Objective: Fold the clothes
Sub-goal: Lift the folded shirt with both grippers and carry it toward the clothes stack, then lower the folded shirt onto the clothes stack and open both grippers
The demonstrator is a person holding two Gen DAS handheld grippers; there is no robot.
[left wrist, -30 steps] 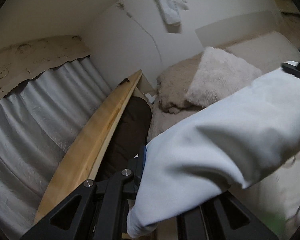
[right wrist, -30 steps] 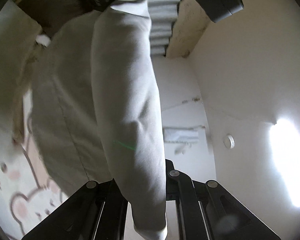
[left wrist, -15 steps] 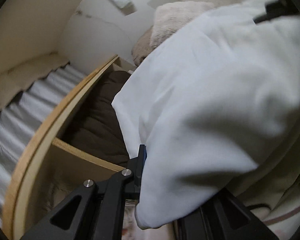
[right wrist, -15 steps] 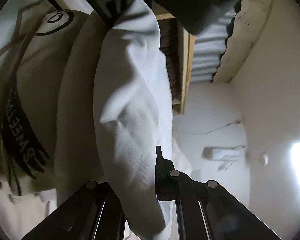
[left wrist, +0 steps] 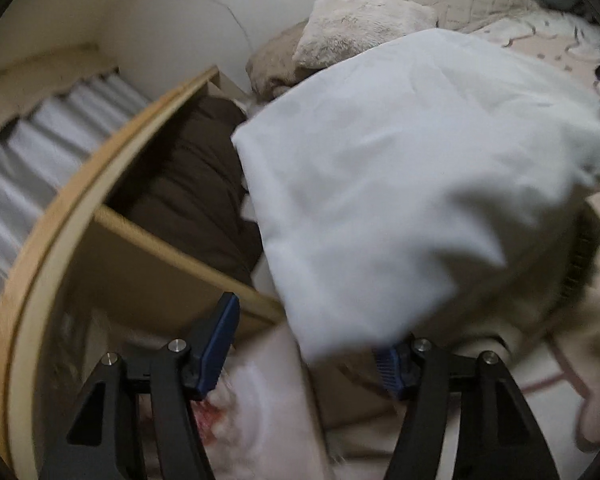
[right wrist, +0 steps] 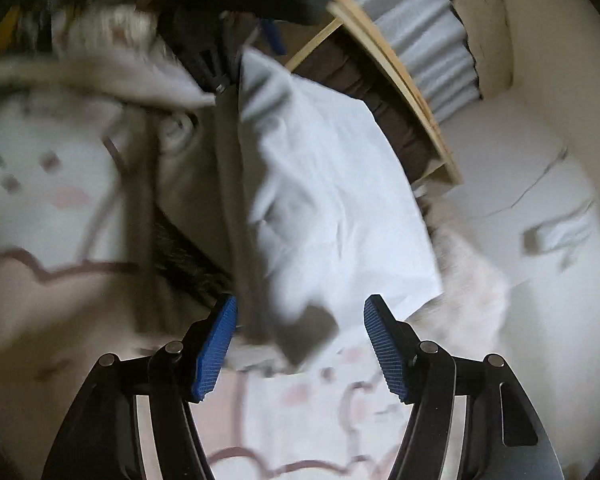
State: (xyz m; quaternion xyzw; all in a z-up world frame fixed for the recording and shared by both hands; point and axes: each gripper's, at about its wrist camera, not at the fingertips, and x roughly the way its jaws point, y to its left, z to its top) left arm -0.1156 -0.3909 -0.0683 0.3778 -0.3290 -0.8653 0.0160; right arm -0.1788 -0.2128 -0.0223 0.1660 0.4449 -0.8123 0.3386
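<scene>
A white garment (left wrist: 400,180) lies slack and blurred over a beige garment (left wrist: 540,288) on the bed. My left gripper (left wrist: 304,356) has its jaws opening. The garment's lower corner hangs between the blue pads (left wrist: 220,340) without touching them. In the right wrist view the same white garment (right wrist: 332,184) stretches away from my right gripper (right wrist: 300,350), whose jaws are also opening. A loose corner sits between its pads (right wrist: 216,344), and neither presses on it. The left gripper's black body (right wrist: 204,52) shows at the garment's far end.
A wooden shelf unit (left wrist: 112,168) holding dark brown bedding (left wrist: 196,184) stands to the left, with a grey curtain (left wrist: 32,160) behind it. A fluffy pillow (left wrist: 360,24) lies at the bed's head. A bedspread with a bear print (right wrist: 40,184) covers the bed.
Both grippers were shut on the white garment's ends and now stand open, so the cloth has slipped free and sagged onto the bed. The left gripper has moved down and tilted toward the bed.
</scene>
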